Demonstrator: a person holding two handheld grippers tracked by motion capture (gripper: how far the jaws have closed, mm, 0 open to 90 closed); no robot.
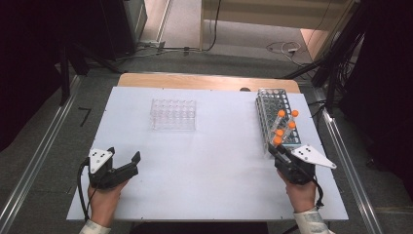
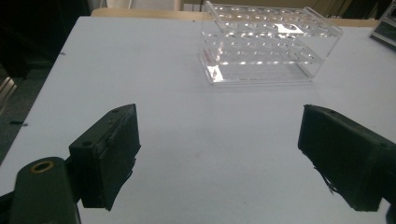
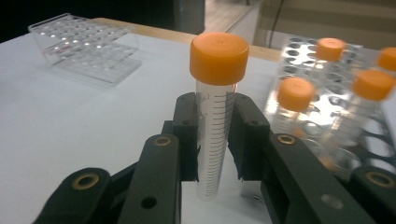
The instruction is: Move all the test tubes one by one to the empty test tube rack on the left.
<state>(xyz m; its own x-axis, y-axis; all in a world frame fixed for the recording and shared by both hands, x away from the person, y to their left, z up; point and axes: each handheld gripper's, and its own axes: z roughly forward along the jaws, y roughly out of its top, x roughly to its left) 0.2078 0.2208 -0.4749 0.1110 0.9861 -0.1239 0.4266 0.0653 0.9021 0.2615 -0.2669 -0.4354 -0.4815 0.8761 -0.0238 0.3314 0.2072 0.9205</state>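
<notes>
1. Covering most of the high view, the white table (image 1: 204, 161) carries two racks, well apart from each other.
2. On its right side stands the blue tube rack (image 1: 273, 117), with four orange-capped tubes (image 1: 292, 124) leaning in its near end.
3. Toward the middle-left sits the clear rack (image 1: 173, 115), its wells unfilled.
4. Near the front left edge, the left gripper (image 1: 124, 158) has its jaws spread wide over bare table and holds nothing; the clear rack lies ahead of it.
5. Just beside the blue rack's near end, the right gripper (image 3: 215, 135) is clamped on the tube (image 3: 215, 116), which stands upright between the jaws, orange cap above them, near the table's right front.
</notes>
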